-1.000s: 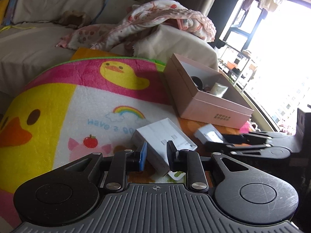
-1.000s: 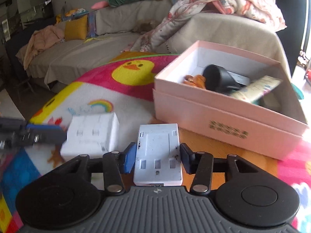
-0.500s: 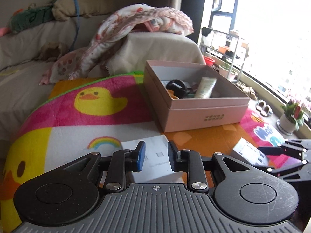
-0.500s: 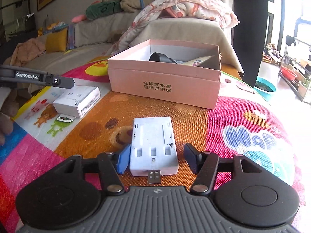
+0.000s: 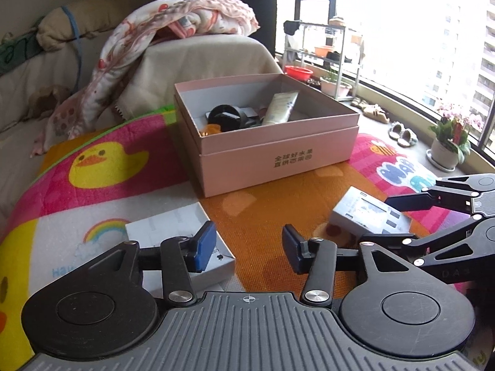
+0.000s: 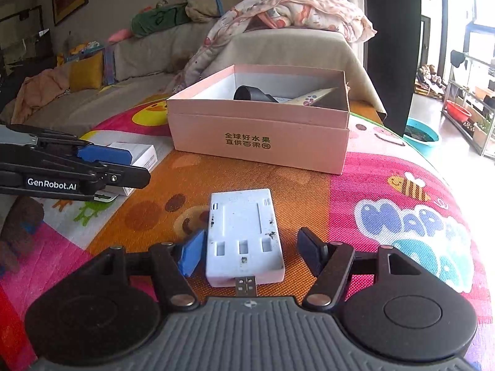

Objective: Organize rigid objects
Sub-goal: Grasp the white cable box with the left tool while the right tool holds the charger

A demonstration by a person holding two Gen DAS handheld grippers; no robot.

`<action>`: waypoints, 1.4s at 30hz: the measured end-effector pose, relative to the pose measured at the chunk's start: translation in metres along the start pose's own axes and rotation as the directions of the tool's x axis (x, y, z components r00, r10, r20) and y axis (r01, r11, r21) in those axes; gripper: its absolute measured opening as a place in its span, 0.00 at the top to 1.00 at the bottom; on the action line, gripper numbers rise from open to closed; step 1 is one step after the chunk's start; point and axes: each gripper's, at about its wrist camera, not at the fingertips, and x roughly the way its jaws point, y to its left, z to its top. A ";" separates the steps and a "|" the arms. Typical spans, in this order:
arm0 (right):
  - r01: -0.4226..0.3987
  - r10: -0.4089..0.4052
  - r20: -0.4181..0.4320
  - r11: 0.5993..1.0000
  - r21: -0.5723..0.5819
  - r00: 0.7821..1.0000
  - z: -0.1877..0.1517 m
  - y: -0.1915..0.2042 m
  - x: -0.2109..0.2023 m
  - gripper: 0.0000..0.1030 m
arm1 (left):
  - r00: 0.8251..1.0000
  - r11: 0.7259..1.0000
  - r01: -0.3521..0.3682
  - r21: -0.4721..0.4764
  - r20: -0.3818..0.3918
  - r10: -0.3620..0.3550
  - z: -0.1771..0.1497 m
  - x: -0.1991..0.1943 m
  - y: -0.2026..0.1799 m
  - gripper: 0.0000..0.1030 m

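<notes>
The right tongs (image 6: 249, 255) stand open, the white charger (image 6: 244, 236) lying flat on the play mat (image 6: 386, 185) between the two fingers, neither visibly pressing it. Its plug end points back toward the tongs, so it looks lined up for a lengthwise pinch across its narrow sides.

The left tongs (image 5: 246, 244) are open too and hold nothing; a white box (image 5: 173, 232) lies just beside and partly behind the left finger, not between them.

Ahead of both tongs sits the open pink box (image 5: 278, 154), already holding a black round thing (image 5: 224, 117), a tube (image 5: 280, 106) and something orange, so it is likely where the loose pieces belong. Its near wall stands between the charger and the inside, so a lift over the rim is probably needed. A couch with a draped blanket (image 6: 294, 12) lies beyond.
</notes>
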 end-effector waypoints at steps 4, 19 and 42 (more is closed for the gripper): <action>0.000 0.000 0.000 1.000 0.000 1.000 0.000 0.000 0.000 0.35 | 0.999 0.999 -0.035 -0.005 0.016 0.035 -0.001 -0.005 0.002 0.49; -0.001 0.001 -0.002 1.000 -0.007 1.000 0.000 0.002 0.001 0.33 | 0.994 0.986 -0.109 -0.123 0.015 0.112 -0.004 -0.010 0.034 0.27; -0.010 0.010 -0.013 1.000 -0.029 1.000 0.001 0.005 0.002 0.26 | 0.977 0.980 0.200 0.001 -0.078 -0.199 0.004 0.018 0.031 0.17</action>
